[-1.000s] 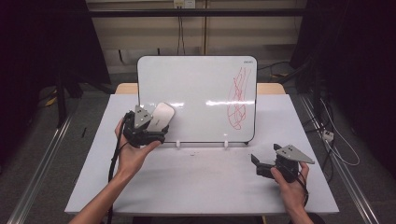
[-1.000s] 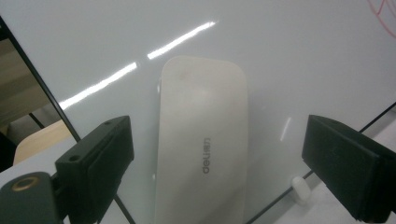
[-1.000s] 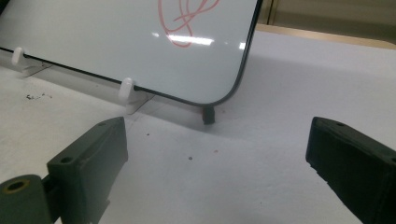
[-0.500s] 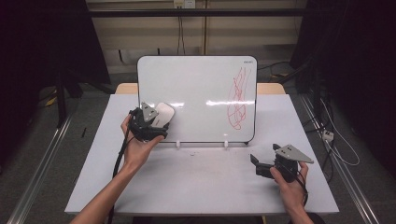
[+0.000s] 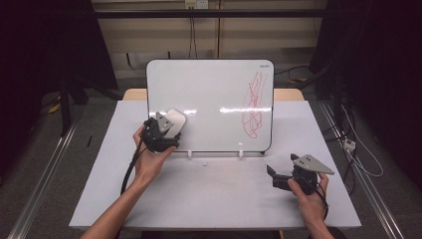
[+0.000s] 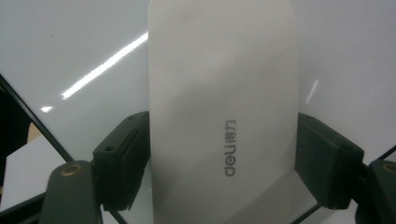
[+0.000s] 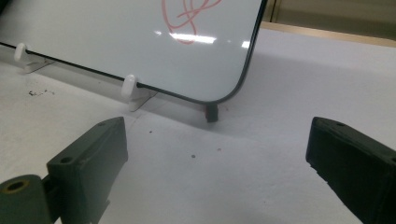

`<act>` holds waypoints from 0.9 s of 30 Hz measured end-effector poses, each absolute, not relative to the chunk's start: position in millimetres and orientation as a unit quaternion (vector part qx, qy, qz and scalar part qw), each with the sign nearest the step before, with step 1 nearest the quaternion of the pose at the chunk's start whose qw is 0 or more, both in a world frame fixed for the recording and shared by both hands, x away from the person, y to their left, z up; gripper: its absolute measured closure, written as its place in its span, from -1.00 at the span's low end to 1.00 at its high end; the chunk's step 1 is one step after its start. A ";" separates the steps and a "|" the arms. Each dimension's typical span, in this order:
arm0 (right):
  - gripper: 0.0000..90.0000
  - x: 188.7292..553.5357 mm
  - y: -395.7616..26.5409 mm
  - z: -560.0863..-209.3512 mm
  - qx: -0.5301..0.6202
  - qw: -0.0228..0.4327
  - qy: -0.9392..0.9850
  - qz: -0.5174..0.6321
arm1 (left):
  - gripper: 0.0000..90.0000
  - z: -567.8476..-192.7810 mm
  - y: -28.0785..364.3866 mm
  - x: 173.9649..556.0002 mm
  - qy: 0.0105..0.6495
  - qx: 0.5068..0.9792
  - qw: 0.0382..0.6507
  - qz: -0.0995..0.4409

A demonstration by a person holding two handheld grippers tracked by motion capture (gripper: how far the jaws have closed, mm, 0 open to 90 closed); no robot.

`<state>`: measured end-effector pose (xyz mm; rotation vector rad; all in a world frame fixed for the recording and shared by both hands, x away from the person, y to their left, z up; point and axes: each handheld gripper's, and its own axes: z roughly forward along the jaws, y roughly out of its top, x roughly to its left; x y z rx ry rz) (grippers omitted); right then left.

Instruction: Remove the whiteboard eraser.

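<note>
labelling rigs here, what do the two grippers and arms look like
Both grippers are black with blocky jaws. The left gripper and right gripper each carry a grey three-cornered plate on top. A black cable trails from the left one. Forearms are bare, no sleeves in view.

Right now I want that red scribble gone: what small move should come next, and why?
Probably slide the left gripper, shut on the white plastic eraser, rightward along the white whiteboard toward the red marker scribble, since the eraser sits at the board's lower left.
</note>
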<state>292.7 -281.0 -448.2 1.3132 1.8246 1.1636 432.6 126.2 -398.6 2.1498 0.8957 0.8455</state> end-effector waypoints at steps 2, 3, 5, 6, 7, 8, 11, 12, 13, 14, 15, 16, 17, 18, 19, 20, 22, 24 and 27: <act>-0.87 292.7 -280.7 -448.3 0.495 0.300 0.688 0.438 | -0.34 -398.2 125.3 431.9 0.336 0.822 0.325 0.323; -0.87 292.8 -280.7 -448.4 0.495 0.299 0.689 0.438 | -0.34 -398.0 124.4 431.3 0.338 0.824 0.321 0.322; -0.87 293.1 -280.7 -448.7 0.495 0.299 0.689 0.437 | -0.33 -398.1 124.1 431.3 0.339 0.823 0.321 0.323; -0.87 293.1 -280.7 -448.6 0.496 0.299 0.689 0.437 | -0.33 -398.3 123.9 431.3 0.339 0.822 0.321 0.325; -0.87 293.0 -280.7 -448.6 0.496 0.299 0.689 0.437 | -0.33 -399.1 123.0 431.1 0.342 0.819 0.324 0.326; -0.87 292.9 -280.8 -448.6 0.495 0.299 0.689 0.436 | -0.33 -398.5 123.0 431.3 0.343 0.821 0.324 0.323; -0.87 293.2 -280.7 -448.7 0.496 0.298 0.689 0.436 | -0.32 -397.4 124.5 431.9 0.341 0.823 0.324 0.318; -0.87 293.4 -280.7 -448.7 0.496 0.299 0.689 0.436 | -0.32 -397.4 124.5 431.9 0.341 0.823 0.324 0.318; -0.87 293.4 -280.6 -448.7 0.496 0.298 0.689 0.436 | -0.32 -397.1 125.3 432.1 0.341 0.824 0.326 0.315; -0.87 293.5 -280.5 -448.6 0.496 0.298 0.689 0.436 | -0.32 -397.4 125.4 432.5 0.341 0.822 0.328 0.317; -0.87 293.7 -280.5 -448.6 0.496 0.298 0.689 0.436 | -0.32 -396.7 126.0 432.9 0.339 0.824 0.327 0.315; -0.87 293.9 -280.5 -448.6 0.497 0.298 0.688 0.436 | -0.32 -396.5 126.8 433.2 0.339 0.825 0.329 0.311; -0.87 294.2 -280.5 -448.7 0.498 0.298 0.688 0.436 | -0.32 -396.7 127.2 433.5 0.339 0.824 0.332 0.310; -0.87 294.2 -280.5 -448.7 0.498 0.298 0.688 0.436 | -0.32 -395.3 128.9 434.0 0.335 0.828 0.328 0.307; -0.87 295.3 -280.6 -449.0 0.501 0.297 0.686 0.436 | -0.32 -394.3 132.0 435.3 0.336 0.828 0.337 0.298; -0.87 295.6 -280.5 -448.9 0.502 0.297 0.686 0.435 | -0.32 -393.2 134.2 436.0 0.335 0.830 0.340 0.289; -0.87 296.2 -280.6 -449.0 0.503 0.297 0.685 0.435 | -0.32 -393.2 136.0 436.7 0.335 0.828 0.348 0.284; -0.87 296.5 -280.2 -449.2 0.503 0.298 0.685 0.435 | -0.32 -393.4 138.0 437.6 0.339 0.823 0.363 0.276; -0.87 295.2 -280.7 -448.7 0.501 0.299 0.686 0.435 | -0.32 -392.8 140.0 438.0 0.337 0.825 0.367 0.267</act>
